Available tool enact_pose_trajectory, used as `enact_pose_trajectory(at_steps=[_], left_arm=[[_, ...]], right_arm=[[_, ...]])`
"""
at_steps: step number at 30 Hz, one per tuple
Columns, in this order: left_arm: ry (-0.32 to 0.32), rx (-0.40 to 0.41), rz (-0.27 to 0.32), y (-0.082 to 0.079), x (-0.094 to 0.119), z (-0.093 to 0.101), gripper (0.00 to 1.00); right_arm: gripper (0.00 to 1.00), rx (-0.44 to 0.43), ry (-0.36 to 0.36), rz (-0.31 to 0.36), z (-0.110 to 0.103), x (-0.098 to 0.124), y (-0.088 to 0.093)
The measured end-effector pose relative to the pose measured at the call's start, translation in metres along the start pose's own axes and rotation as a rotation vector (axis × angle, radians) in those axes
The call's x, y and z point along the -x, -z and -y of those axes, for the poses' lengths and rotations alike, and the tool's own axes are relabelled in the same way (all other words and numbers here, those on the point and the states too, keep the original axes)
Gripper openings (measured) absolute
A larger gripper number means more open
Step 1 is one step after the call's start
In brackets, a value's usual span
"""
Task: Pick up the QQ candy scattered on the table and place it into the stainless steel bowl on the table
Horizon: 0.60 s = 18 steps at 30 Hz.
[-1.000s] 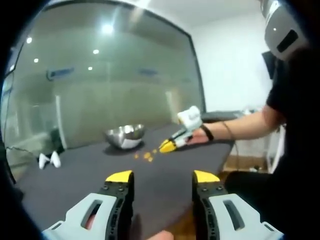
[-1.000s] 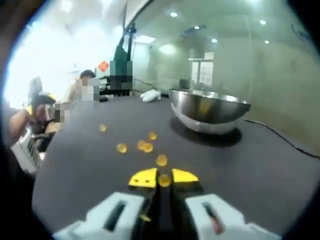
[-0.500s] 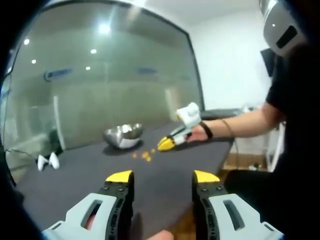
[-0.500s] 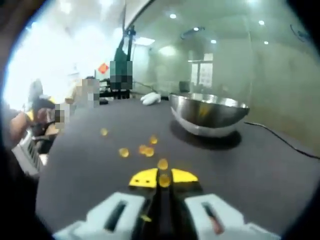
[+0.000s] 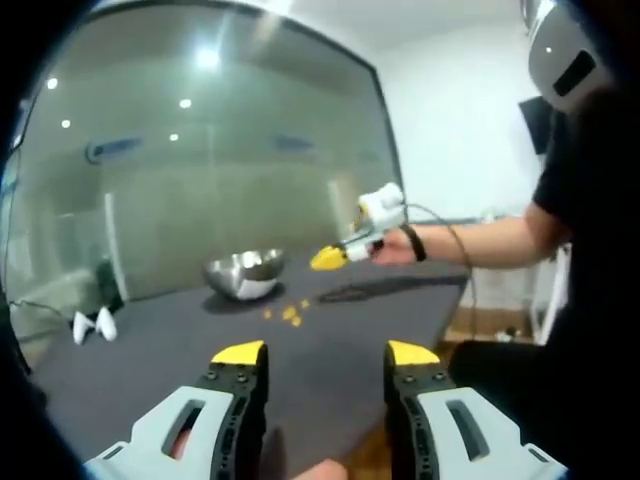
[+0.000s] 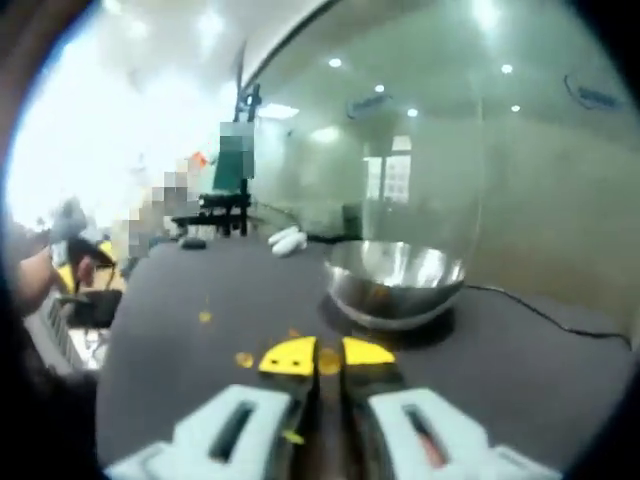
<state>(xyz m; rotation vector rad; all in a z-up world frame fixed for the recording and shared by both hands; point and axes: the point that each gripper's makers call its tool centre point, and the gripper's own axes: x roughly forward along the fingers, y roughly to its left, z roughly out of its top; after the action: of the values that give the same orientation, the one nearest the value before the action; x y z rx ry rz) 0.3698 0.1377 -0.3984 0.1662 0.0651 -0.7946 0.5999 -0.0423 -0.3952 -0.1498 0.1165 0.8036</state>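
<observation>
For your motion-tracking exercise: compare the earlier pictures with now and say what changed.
The right gripper, shut on a candy, has lifted off the table toward the bowl. The grip held throughout. The left gripper stayed open and idle; loose candies and bowl stayed put.

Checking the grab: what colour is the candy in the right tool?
Orange-yellow candy, clearest in the right gripper view.

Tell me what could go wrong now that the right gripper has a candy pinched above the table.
The right gripper holds the small candy only at its yellow tips, so it may slip before reaching the stainless steel bowl. The bowl is round-bottomed; bumping its rim might rock it. Loose candies lie near the bowl and could be scattered.
</observation>
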Motion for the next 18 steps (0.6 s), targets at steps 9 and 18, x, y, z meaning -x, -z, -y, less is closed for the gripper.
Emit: enact_pose_trajectory(at_steps=[9, 18], left_arm=[[0.007, 0.004, -0.010, 0.006, 0.001, 0.002, 0.47], [-0.012, 0.018, -0.006, 0.006, 0.005, -0.002, 0.47]], right_arm=[[0.09, -0.019, 0.008, 0.035, 0.019, -0.032, -0.028], [0.09, 0.041, 0.028, 0.032, 0.023, -0.067, -0.052]])
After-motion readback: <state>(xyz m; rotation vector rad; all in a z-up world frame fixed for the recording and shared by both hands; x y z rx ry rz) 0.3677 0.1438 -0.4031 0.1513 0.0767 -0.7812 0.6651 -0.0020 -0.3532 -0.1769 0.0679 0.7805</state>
